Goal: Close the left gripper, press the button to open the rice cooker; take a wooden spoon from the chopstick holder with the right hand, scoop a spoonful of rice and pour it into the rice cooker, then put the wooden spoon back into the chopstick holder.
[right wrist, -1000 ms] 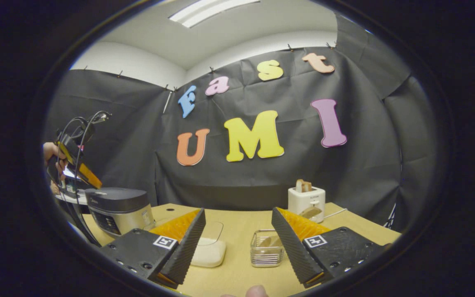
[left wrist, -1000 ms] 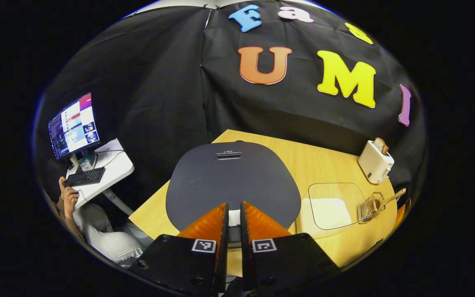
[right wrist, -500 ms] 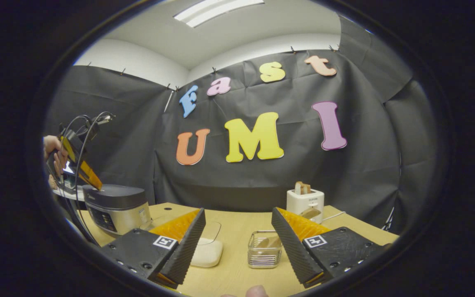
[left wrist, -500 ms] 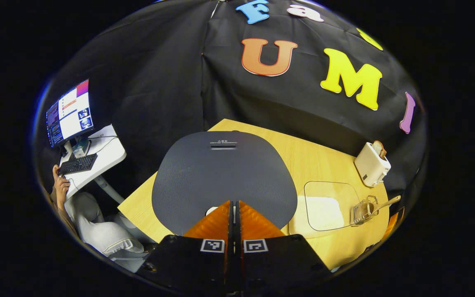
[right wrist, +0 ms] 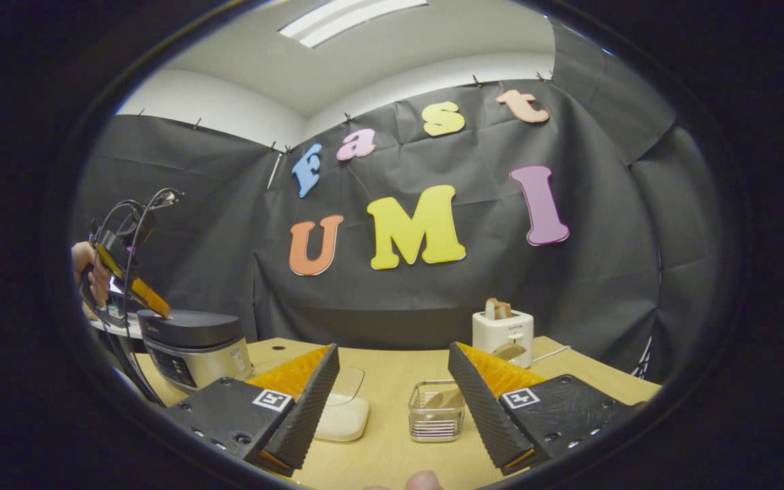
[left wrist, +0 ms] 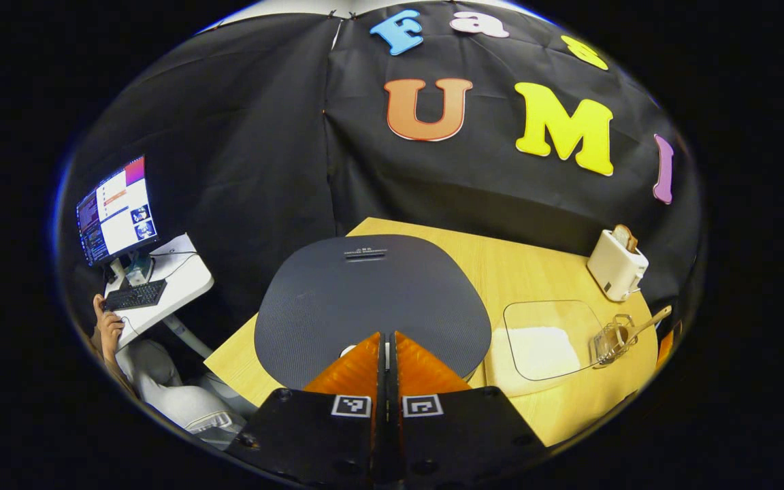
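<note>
My left gripper [left wrist: 385,340] is closed, tips at the rice cooker [left wrist: 371,299] lid's near edge.
Lower right of the left gripper view: rice container [left wrist: 547,339], chopstick holder [left wrist: 611,338] with wooden spoon [left wrist: 647,321], toaster [left wrist: 615,264]; my right gripper [right wrist: 392,381] gapes empty.

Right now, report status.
Left claw shut, tip at rice cooker lid front. Right claw open, empty. Lid down. Wooden spoon in holder.

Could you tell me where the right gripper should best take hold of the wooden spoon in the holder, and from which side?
Probably the bare handle of the wooden spoon, which slants up out of the chopstick holder. Its bowl sits down inside the wire walls, so come from above with the open right gripper across the handle.
</note>
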`<state>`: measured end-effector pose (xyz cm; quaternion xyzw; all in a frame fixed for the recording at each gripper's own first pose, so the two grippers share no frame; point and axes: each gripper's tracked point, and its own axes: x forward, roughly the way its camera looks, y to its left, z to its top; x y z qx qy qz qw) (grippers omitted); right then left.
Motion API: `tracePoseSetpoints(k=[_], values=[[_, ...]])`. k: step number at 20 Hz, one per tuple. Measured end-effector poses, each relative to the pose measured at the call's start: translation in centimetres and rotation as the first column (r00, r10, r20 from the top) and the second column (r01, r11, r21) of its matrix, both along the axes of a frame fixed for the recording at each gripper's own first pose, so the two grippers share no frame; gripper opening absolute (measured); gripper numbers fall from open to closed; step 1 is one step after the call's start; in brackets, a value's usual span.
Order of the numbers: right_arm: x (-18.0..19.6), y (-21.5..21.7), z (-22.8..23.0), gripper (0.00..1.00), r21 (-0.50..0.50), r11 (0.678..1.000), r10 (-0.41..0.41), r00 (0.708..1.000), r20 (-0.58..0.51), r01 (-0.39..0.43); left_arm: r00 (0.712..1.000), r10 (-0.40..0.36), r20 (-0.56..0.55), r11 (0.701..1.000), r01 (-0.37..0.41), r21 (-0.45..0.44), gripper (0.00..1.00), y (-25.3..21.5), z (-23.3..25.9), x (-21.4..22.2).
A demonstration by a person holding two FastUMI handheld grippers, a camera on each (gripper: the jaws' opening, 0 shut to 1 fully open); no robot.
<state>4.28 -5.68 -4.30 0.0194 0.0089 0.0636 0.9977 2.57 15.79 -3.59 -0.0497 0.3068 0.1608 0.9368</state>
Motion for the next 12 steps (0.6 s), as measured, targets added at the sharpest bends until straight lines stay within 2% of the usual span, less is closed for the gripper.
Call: tracePoseSetpoints(k=[2, 5, 6, 7, 9, 10, 11, 12], values=[[-0.3, -0.1, 0.2, 0.95, -0.01, 1.0, -0.008, 1.0, 0.001, 0.008, 0.998, 0.003, 0.06, 1.0, -0.004, 0.018, 0.03, 0.2, 1.9, 0.6], [-0.6, -0.1, 0.8, 0.95, -0.017, 1.0, -0.018, 1.0, 0.011, 0.018, 0.985, -0.006, 0.175, 0.995, -0.011, 0.095, 0.04, 0.7, 5.3, 1.1], [-0.7, 0.1, 1.1, 0.96, -0.016, 1.0, -0.02, 1.0, 0.016, 0.02, 0.974, -0.038, 0.224, 0.992, 0.011, 0.122, 0.15, 0.0, 6.7, 1.5], [-0.8, 0.2, 1.3, 0.96, -0.02, 1.0, -0.021, 1.0, 0.019, 0.021, 0.961, -0.068, 0.269, 0.981, 0.016, 0.192, 0.33, -0.2, 8.3, 1.7], [-1.0, 0.6, 1.4, 0.95, -0.036, 0.999, -0.018, 1.0, 0.02, 0.019, 0.947, -0.086, 0.308, 0.946, -0.02, 0.323, 0.68, 1.1, 10.0, 1.1], [-1.1, 0.8, 1.5, 0.96, -0.042, 0.999, -0.016, 1.0, 0.02, 0.017, 0.947, -0.092, 0.308, 0.947, -0.012, 0.32, 0.85, 0.7, 9.8, 1.0], [-1.3, 0.8, 1.5, 0.96, -0.045, 0.999, -0.017, 1.0, 0.018, 0.017, 0.945, -0.099, 0.313, 0.955, 0.002, 0.296, 0.96, -0.4, 9.4, 0.7], [-1.5, 0.9, 1.5, 0.96, -0.043, 0.999, -0.017, 1.0, 0.018, 0.018, 0.943, -0.097, 0.318, 0.966, 0.012, 0.258, 0.97, -1.4, 8.7, 0.6]])
